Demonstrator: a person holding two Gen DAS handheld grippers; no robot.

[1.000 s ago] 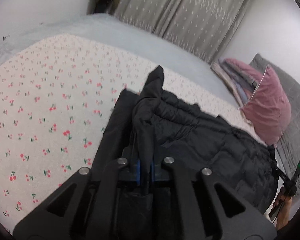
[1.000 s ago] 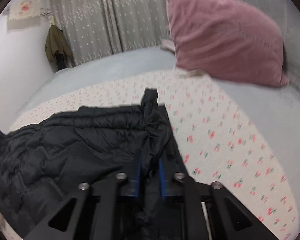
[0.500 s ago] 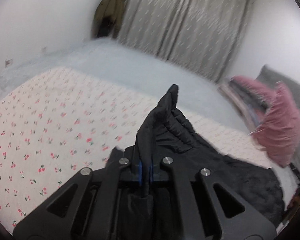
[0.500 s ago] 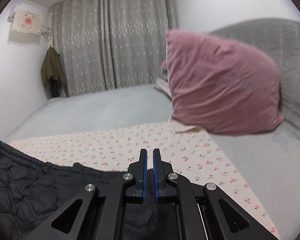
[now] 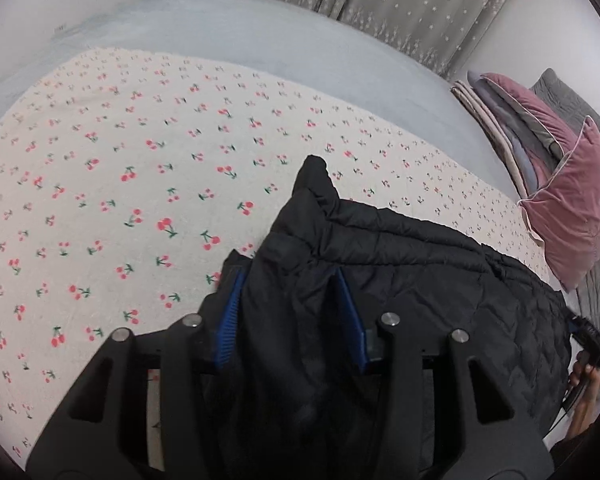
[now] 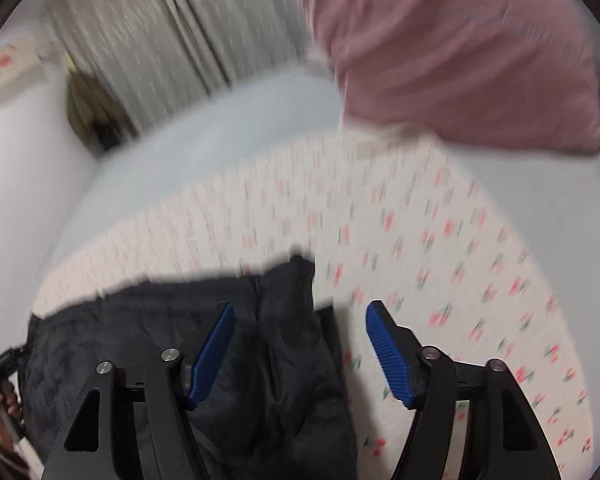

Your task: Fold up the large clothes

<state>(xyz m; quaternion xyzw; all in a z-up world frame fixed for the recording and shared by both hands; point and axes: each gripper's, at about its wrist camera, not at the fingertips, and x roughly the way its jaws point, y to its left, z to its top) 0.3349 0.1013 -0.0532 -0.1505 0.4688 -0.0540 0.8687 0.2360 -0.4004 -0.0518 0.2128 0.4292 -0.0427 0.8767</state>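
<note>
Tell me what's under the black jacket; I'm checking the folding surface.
The black jacket lies on a cherry-print sheet, which shows beyond its edges in both views. Anything directly beneath the jacket is covered, so I can't tell.

Cherry-print sheet (image 5: pixel 140 168), pink pillow (image 5: pixel 572 208), grey curtains (image 5: pixel 400 4).
</note>
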